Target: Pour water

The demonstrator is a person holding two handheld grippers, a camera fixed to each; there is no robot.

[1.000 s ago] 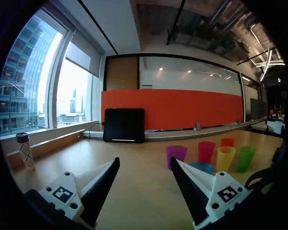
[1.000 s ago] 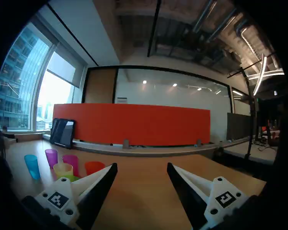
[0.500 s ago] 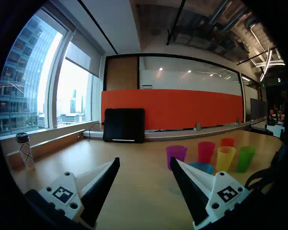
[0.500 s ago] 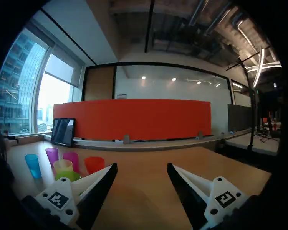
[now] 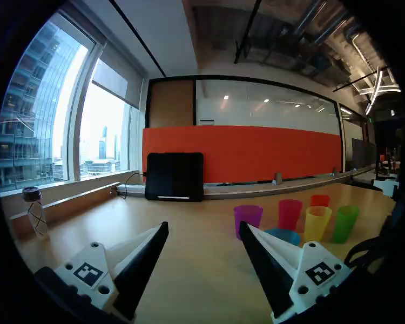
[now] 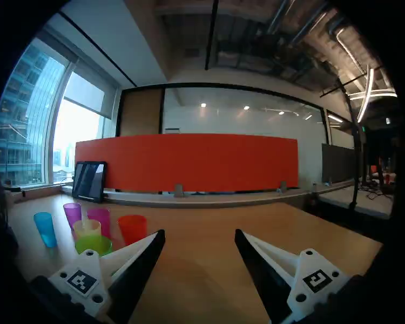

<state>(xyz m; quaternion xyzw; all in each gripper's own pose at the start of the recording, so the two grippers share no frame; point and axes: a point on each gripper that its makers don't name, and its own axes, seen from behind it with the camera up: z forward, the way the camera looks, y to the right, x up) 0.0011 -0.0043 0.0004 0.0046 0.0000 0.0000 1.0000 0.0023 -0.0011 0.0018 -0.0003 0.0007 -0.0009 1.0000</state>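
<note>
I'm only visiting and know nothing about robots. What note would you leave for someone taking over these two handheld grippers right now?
Left gripper: open, empty, over the light wooden table.
Right gripper: open, empty.
Plastic cups stand clustered ahead, between them: purple cup, pink cup, orange cup, yellow cup, green cup, blue cup.
Clear bottle with a dark cap sits on the window ledge.
Done: nothing grasped or poured.
Left: probably fetch the bottle or a cup and pour; whether any cup holds water can't be told.
</note>
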